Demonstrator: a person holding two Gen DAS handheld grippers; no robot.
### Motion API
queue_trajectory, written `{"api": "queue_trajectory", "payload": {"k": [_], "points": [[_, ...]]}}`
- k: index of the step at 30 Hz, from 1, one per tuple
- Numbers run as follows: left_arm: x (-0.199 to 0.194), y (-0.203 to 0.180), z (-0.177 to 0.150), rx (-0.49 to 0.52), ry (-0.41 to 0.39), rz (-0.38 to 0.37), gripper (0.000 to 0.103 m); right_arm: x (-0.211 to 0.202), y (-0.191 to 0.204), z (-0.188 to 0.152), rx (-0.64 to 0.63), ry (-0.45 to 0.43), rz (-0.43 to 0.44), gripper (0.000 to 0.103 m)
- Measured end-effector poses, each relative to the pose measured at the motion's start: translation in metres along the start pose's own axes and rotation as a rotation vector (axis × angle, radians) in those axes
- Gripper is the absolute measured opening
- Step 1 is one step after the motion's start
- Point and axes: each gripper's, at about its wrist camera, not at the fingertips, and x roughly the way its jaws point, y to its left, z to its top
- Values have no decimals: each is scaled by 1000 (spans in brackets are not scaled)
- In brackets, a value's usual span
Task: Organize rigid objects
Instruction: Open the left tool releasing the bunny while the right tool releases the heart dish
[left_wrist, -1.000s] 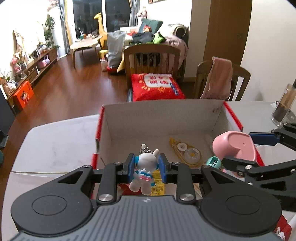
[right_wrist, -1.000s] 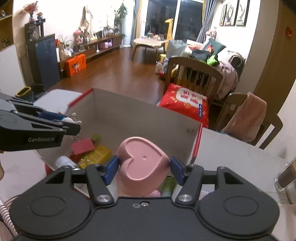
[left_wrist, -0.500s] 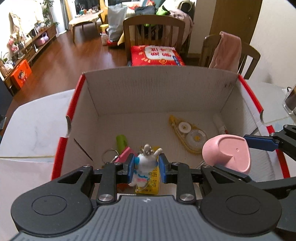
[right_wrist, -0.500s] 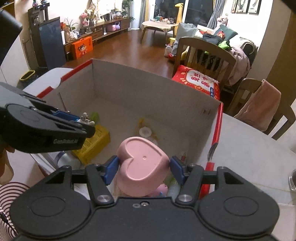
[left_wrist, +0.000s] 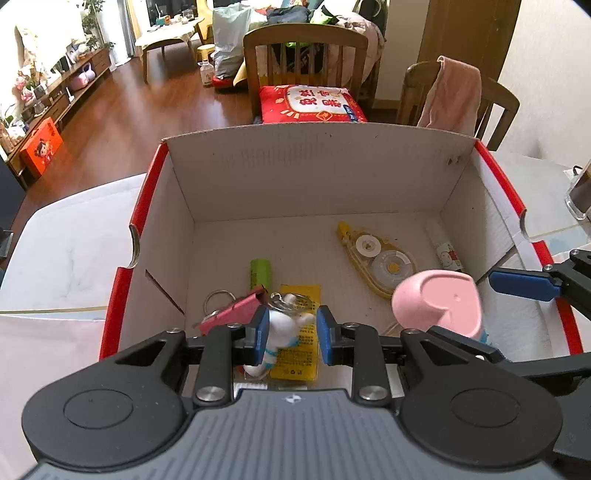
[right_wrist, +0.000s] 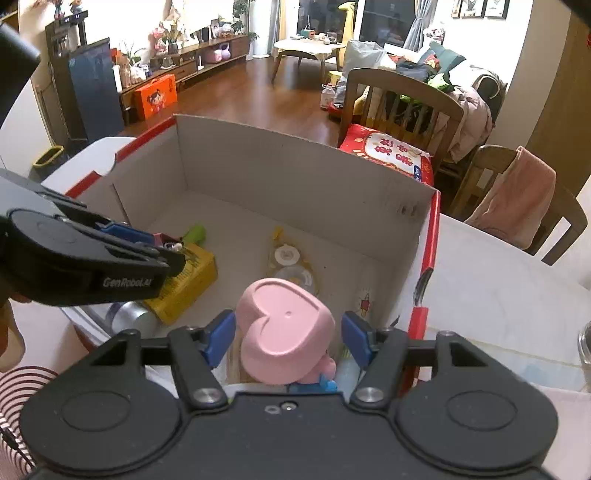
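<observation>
Both grippers just let go, so you've basically finished this drop. Your left gripper (left_wrist: 290, 334) had the white bunny keychain (left_wrist: 280, 328) pinched half a second ago; now the pads stand apart, gripping nothing, and it's slumping onto the yellow packet (left_wrist: 299, 332) near the cardboard box's (left_wrist: 314, 166) front wall. Your right gripper (right_wrist: 288, 338) spread wide too, so the pink heart case (right_wrist: 286, 328) sits loose in the box's front right corner. Next up: pull both out.

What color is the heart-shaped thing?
Pink. The heart-shaped thing shows best in the right wrist view, between the right gripper fingers.
</observation>
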Motion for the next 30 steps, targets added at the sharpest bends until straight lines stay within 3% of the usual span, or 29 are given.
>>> {"api": "queue_trajectory", "payload": {"k": [15,30], "points": [[-47,5,-14,-22,-80,-24,28,-48,-2,-8,64,-72,7,74],[-125,11,-43,3,-201,-54,29,-111,16,-17,89,-189,46,84]]}}
